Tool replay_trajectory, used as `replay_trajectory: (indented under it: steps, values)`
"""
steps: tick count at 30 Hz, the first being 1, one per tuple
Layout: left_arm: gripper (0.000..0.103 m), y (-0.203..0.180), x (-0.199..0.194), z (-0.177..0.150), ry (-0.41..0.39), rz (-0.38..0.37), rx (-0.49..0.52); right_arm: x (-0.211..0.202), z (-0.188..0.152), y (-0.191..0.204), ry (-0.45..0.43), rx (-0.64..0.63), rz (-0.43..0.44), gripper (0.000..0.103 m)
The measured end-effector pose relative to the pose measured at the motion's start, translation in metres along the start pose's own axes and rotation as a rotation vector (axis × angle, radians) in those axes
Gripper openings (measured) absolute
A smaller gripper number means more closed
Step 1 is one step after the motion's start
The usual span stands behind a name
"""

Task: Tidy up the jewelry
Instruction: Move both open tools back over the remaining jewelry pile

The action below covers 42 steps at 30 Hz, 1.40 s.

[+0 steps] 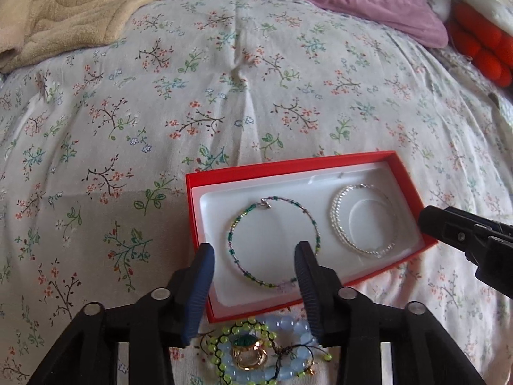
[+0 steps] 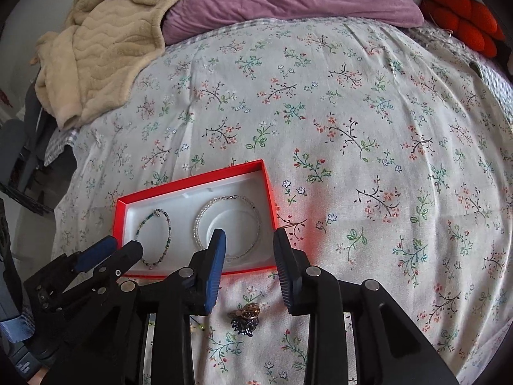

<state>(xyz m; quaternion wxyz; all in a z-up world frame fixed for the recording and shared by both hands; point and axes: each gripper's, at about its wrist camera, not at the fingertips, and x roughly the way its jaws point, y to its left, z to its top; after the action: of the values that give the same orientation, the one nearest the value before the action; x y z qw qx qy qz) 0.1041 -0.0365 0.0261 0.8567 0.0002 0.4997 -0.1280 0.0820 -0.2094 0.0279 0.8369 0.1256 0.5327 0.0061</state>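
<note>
1. Left gripper point(image 1: 255, 261): jaws spread wide, nothing between the blue ribbed pads point(image 1: 200, 288), poised over the near edge of the red box point(image 1: 288, 164).
2. Right gripper point(image 2: 248, 240): jaws likewise wide apart and holding nothing, tips over the box's near right corner and the bedspread just beside it.
3. Red box: open, shallow, lined with a white moulded insert point(image 1: 256, 192), lying flat on the floral bedspread point(image 1: 224, 80).
4. In the left half of the insert: a thin green beaded bracelet point(image 1: 274, 240), lying flat as a full ring, clasp toward the far side.
5. In the right half: a clear beaded bracelet point(image 1: 364, 221) of several strands, lying around a round raised form in the insert.
6. Just outside the near wall of the box, on the bedspread: a loose heap of pale blue bead bracelet point(image 1: 288, 324), yellow-green beaded cord bracelet point(image 1: 237, 329) and gold ring with a green stone point(image 1: 248, 351), overlapping one another, directly below the left gripper.
7. From the right wrist view: a small gold and dark brooch-like piece point(image 2: 245, 317) on the bedspread between the right gripper's fingers, apart from the box; exact kind hard to tell.
8. Far end of the bed: beige blanket point(image 2: 105, 54) at left, purple pillow point(image 2: 288, 3) at centre, red plush item point(image 2: 461, 22) at right.
</note>
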Motion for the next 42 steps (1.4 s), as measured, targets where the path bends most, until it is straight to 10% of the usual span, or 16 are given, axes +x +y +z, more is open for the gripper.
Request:
replay_trajectory:
  steps: [19, 42]
  values:
    - [0.089, 0.005, -0.020, -0.040, 0.080, 0.030, 0.074, -0.025, -0.041, -0.014, 0.064, -0.009, -0.061, 0.059]
    - [0.093, 0.059, -0.015, -0.071, 0.181, 0.006, 0.039, -0.014, -0.076, -0.020, 0.167, -0.050, -0.148, 0.067]
